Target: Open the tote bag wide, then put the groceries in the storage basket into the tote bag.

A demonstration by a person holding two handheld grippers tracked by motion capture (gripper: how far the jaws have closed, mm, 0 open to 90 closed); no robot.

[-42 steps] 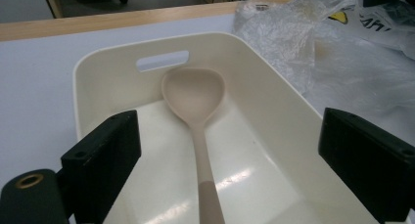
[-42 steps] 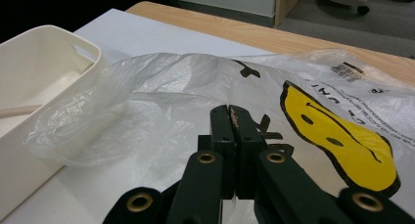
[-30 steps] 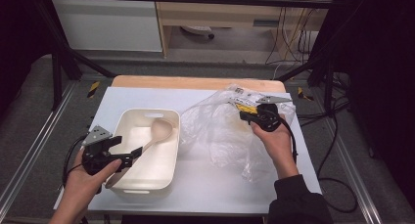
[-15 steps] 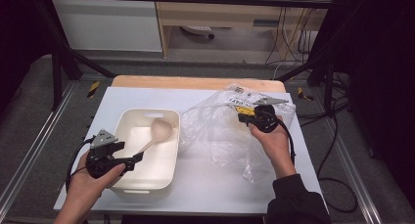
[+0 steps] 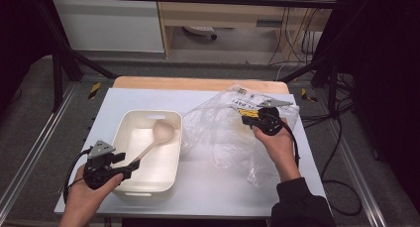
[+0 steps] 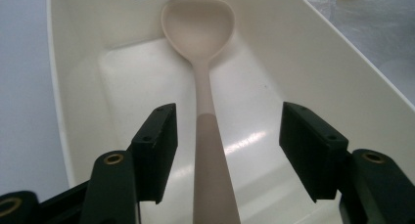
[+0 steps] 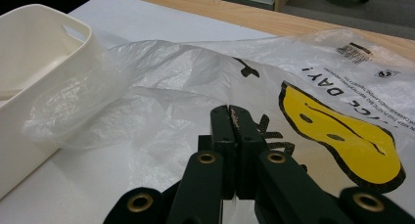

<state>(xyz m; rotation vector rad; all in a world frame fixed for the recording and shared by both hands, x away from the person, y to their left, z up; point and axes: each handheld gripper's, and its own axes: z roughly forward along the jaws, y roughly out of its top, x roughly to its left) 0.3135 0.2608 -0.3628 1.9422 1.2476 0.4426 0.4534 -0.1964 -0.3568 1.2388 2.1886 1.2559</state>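
- Gripping nothing, the left tool (image 5: 120,166) sits at the near left of the bench (image 5: 208,187), held in the person's left hand (image 5: 86,197); its jaws stand wide apart, one on each side of the spoon handle without touching it, as the left gripper view shows.
- The left tool (image 6: 222,150) points into the near end of the cream tub (image 6: 352,67), just above its near rim.
- The spoon (image 5: 153,140) lies in the tub (image 5: 148,187), its handle running from the near rim towards the far right and its bowl resting near the far end, close to the far wall.
- In the left gripper view the spoon (image 6: 203,87) has a pale, broad bowl and a handle that thickens towards the camera.
- The tub stands on the white sheet that covers the bench, left of centre, with a handle slot in its far wall.
- The right tool (image 5: 246,119) is at the right, farther off than the left one, held in the person's right hand (image 5: 275,142) over the clear plastic bag (image 5: 223,133).
- In the right gripper view the right tool (image 7: 234,119) has its jaws pressed flat together; whether any film of the bag is caught between them cannot be told.
- The bag (image 7: 161,87) lies crumpled on the bench, its left edge touching the tub's right wall (image 7: 58,62), and it bears a yellow face print and black lettering.
- The bare wooden strip of the bench runs along the far edge.
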